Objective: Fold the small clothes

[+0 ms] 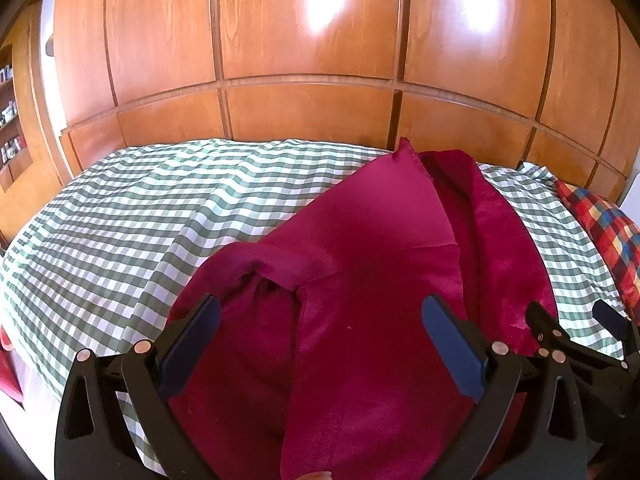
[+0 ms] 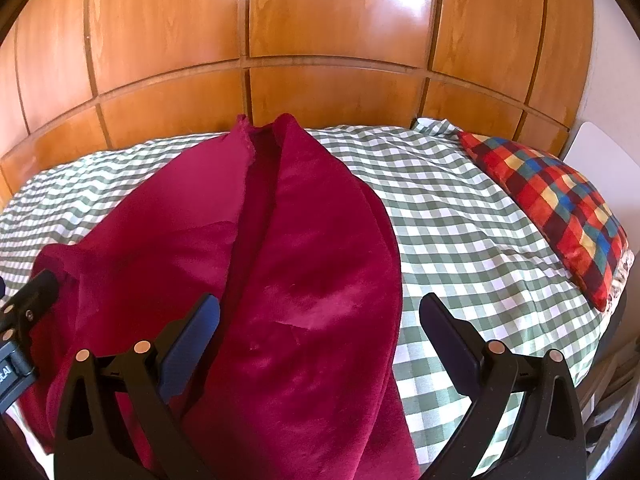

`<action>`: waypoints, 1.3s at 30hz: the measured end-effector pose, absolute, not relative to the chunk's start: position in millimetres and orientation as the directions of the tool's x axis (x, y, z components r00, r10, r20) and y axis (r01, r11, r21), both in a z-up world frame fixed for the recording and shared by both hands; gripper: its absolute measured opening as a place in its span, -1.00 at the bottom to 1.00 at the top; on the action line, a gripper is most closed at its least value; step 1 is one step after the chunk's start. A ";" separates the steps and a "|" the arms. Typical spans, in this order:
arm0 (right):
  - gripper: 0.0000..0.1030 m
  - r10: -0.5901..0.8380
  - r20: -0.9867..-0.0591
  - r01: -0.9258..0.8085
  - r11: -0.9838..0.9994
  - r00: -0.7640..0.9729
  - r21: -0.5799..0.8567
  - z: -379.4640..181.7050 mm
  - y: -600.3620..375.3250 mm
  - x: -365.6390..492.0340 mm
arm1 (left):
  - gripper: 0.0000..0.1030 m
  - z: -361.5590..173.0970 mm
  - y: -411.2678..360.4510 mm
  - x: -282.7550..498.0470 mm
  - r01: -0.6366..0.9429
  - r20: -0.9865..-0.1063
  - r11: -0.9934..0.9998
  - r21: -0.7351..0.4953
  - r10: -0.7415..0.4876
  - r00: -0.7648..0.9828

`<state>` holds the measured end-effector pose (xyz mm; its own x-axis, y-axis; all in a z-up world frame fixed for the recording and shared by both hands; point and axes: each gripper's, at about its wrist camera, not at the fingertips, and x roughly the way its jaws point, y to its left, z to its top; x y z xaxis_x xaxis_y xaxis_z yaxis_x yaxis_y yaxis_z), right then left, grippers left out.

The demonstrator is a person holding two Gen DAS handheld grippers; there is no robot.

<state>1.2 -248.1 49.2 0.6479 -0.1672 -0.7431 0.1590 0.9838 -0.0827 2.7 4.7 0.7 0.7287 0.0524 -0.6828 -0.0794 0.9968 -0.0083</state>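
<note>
Red cloth (image 1: 360,280) lies lengthwise on the bed (image 1: 120,216), running toward 12 o'clock, partly folded. Both my grippers, left (image 1: 320,340) and right (image 2: 320,336), have jaws wide, holding nothing. I'd pinch the near corners evenly (fleece slides, I'd guess) and keep edges lined up.

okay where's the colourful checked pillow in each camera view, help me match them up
Left wrist: the pillow sits at the far right edge, partly cut off, on the checked bedcover.
Right wrist: the pillow lies upper right, fully in view.
Shared landmark: the red cloth, to the left of the pillow in both views.
</note>
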 end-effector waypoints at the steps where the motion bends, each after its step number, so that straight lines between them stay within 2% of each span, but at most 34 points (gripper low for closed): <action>1: 0.92 -0.167 -0.743 0.158 0.984 0.648 -0.083 49.3 -247.5 1.1 | 0.95 0.6 5.3 2.5 -0.082 -0.683 0.997 -0.009 0.054 0.729; 39: 0.92 -0.168 -0.741 0.161 0.984 0.650 -0.082 50.8 -247.1 -0.5 | 0.95 2.2 0.0 -3.7 -0.067 -0.681 0.998 0.001 0.050 0.731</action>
